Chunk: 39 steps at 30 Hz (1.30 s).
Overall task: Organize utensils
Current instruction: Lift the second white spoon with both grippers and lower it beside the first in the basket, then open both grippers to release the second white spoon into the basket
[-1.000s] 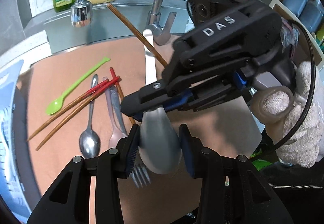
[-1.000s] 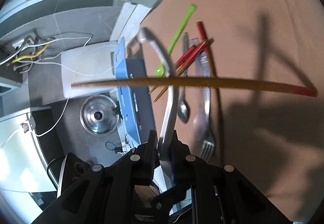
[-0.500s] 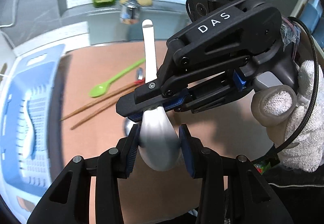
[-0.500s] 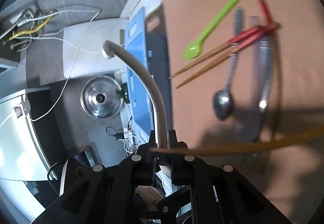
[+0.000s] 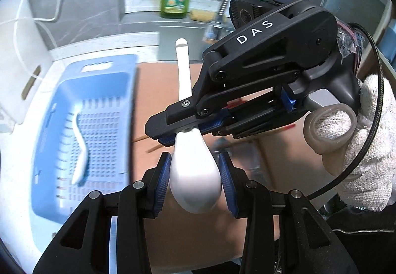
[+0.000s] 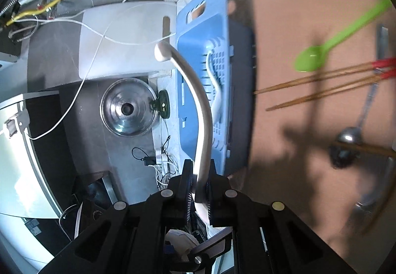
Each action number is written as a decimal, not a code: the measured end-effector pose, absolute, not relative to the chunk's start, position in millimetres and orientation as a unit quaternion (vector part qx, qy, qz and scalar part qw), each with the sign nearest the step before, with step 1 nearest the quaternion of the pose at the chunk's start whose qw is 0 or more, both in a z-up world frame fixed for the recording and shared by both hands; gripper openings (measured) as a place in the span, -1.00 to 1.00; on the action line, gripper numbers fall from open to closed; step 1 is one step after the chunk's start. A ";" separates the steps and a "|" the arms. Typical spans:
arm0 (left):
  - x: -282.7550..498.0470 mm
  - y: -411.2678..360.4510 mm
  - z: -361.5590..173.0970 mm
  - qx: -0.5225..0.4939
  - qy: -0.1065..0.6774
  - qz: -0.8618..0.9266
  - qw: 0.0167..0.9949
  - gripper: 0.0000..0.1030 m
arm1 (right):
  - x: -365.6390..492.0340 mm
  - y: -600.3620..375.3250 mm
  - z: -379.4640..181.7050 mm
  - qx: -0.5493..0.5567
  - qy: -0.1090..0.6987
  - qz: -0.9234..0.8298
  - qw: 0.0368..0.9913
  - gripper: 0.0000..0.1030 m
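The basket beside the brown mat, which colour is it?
Light blue, with a slotted bottom; the left wrist view shows it best.

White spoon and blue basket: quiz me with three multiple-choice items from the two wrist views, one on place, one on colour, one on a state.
1. Where is the white spoon now?
A. Lying on the brown mat
B. Held in the air by both grippers
C. Inside the blue basket

2. What colour is the plastic spoon on the brown mat?
A. Green
B. Yellow
C. Black

3. What does the blue basket hold?
A. Nothing
B. A pair of chopsticks
C. One white spoon

Answers:
1 B: the left gripper has its jaws on the bowl, the right gripper is clamped on the handle.
2 A: it is bright green beside the chopsticks.
3 C: a second white spoon lies on the slotted floor.
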<state>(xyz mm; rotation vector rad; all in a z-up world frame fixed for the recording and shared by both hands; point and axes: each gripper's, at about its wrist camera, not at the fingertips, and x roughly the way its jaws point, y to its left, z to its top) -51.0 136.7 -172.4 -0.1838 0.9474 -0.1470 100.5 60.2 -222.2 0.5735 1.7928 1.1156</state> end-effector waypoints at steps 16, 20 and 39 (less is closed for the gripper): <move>-40.5 255.1 -208.0 -0.137 0.477 0.001 0.868 -0.26 | 90.4 200.7 -241.4 0.167 0.752 0.447 0.455 -0.81; -36.2 268.3 -220.2 -0.144 0.489 0.003 0.860 -0.26 | 92.2 217.8 -255.2 0.161 0.760 0.434 0.456 -0.81; -8.1 283.1 -251.9 -0.142 0.540 0.026 0.830 -0.26 | 87.6 264.4 -296.6 0.105 0.781 0.385 0.480 -0.77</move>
